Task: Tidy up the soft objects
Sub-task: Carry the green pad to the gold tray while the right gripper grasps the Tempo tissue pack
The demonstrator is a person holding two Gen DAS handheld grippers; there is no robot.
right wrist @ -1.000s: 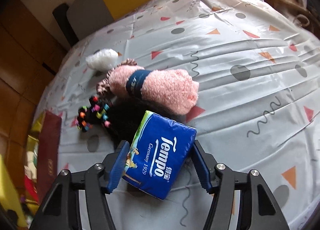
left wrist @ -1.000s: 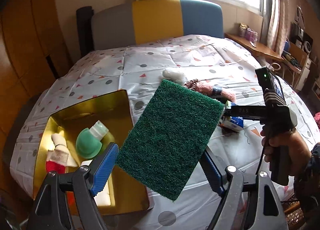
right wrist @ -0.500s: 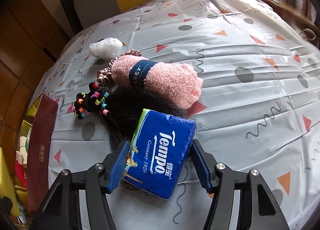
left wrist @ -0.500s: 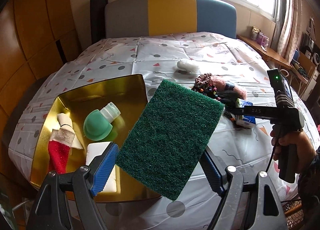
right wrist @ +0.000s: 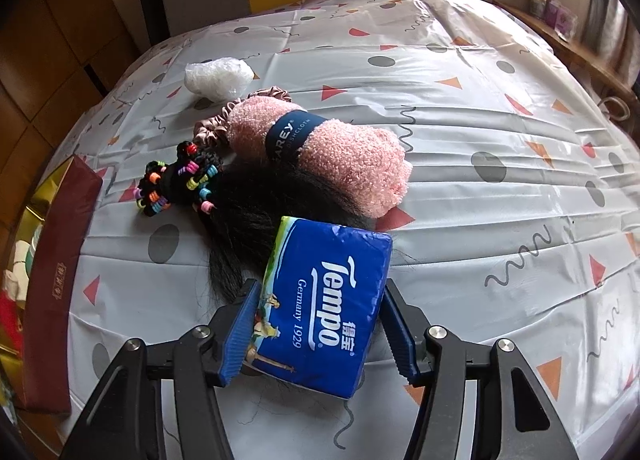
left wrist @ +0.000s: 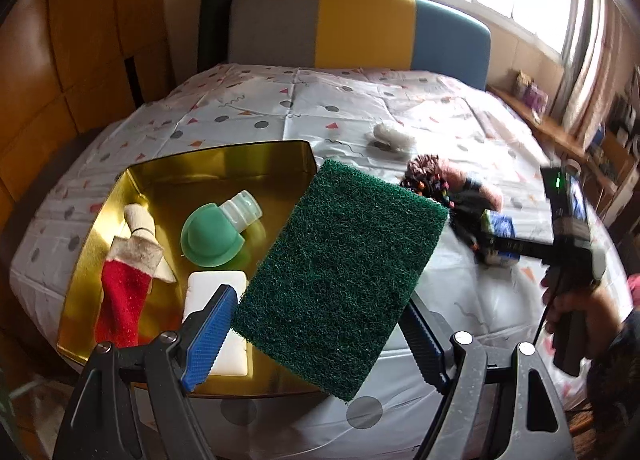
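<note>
Four items are already lying in the gold tray [left wrist: 120, 196] at the left of the left view: a red sock [left wrist: 122, 296], a green bottle [left wrist: 216, 234], a white block [left wrist: 212, 292]. The left gripper [left wrist: 316, 336] is pinching a coarse, fibrous green scouring pad [left wrist: 340, 272] at frame centre, beside the tray's right edge. The right gripper [right wrist: 320, 332] is closing its jaws around a glossy blue tissue pack [right wrist: 324, 300] at lower centre. Still waiting on the cloth are a fuzzy pink towel roll [right wrist: 340, 156], beaded hair ties [right wrist: 180, 184] and a crinkled white bundle [right wrist: 218, 76].
</note>
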